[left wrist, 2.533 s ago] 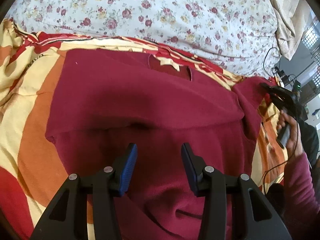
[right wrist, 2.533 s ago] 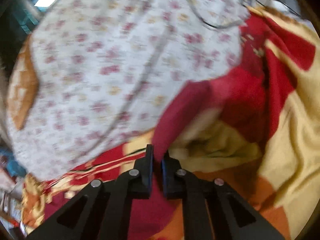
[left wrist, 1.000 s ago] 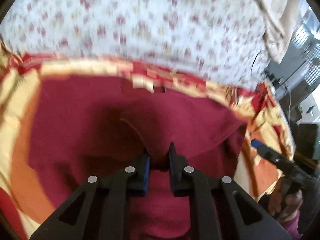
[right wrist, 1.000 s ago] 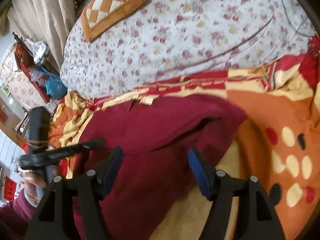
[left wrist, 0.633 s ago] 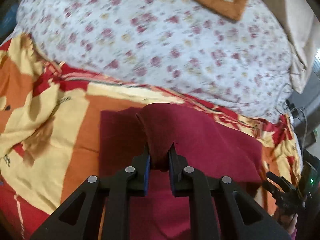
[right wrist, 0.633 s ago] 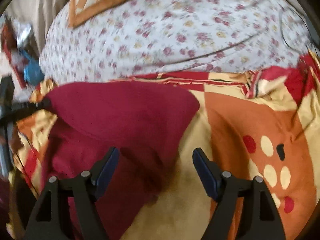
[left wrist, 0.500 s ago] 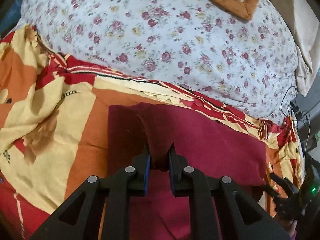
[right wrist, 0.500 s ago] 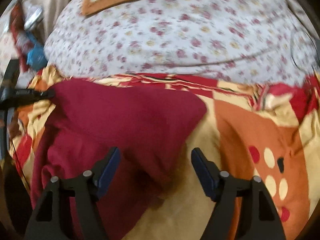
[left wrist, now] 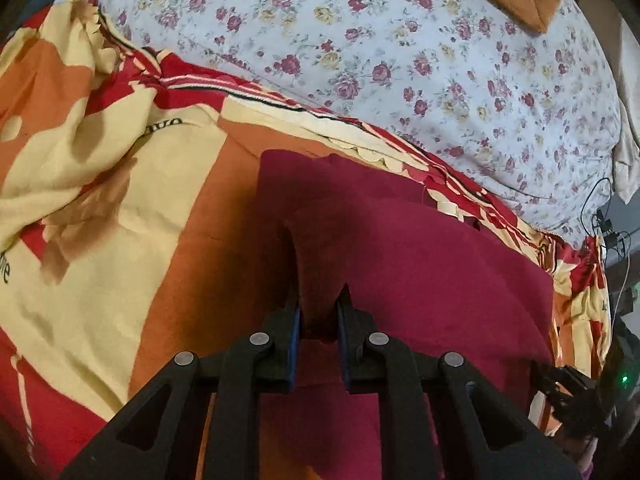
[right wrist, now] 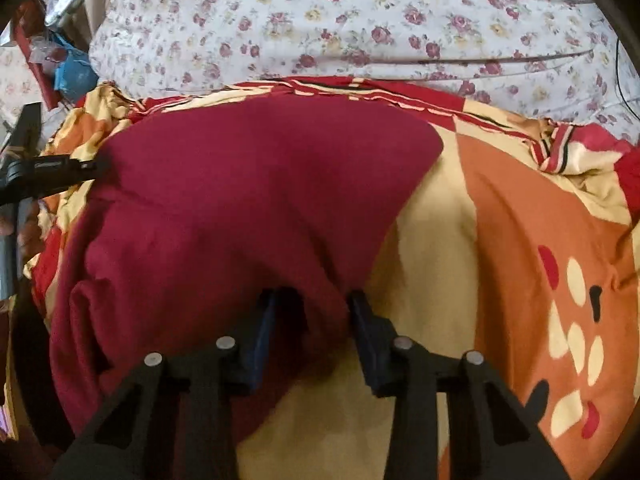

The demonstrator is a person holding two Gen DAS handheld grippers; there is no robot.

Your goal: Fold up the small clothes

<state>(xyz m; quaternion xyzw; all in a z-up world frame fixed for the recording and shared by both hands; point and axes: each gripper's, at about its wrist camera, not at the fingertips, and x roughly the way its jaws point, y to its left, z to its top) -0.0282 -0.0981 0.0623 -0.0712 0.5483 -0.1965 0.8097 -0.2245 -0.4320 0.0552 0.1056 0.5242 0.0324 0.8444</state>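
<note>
Mid-fold on the maroon garment (left wrist: 420,264). It lies on the orange-yellow-red blanket (left wrist: 120,184), near the blanket's far edge where the floral quilt (left wrist: 400,40) begins.

Left gripper (left wrist: 318,312): jaws narrow, pinching a raised ridge of maroon cloth.

Right gripper (right wrist: 312,312): jaws half open, straddling the garment's near edge (right wrist: 320,280); can't tell if the pads touch cloth.

Garment's long axis runs roughly left-right, parallel to the blanket's far edge; can't tell which end is the neck.

Likely next: right closes on that edge, then both carry the near layer toward the far edge and lay it flat. Risk: bunching under the left pinch.
</note>
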